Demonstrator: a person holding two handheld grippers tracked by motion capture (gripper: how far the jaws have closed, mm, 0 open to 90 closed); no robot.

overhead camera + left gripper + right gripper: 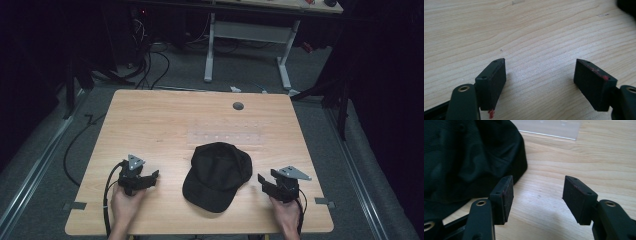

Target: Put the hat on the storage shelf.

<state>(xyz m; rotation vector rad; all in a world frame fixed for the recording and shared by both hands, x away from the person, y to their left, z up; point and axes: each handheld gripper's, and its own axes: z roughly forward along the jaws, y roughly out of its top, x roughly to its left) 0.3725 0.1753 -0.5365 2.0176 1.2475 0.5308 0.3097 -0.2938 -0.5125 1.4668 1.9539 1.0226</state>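
A pale wooden table [150,125] carries a black cap [217,175] near its front edge, brim towards the person, with a clear plastic sheet [225,137] lying flat just behind it. The left gripper [150,176] rests on the bare wood to the cap's left, jaws spread wide and empty. The right gripper [261,181] sits just beside the cap's right side, jaws wide apart with nothing between them.
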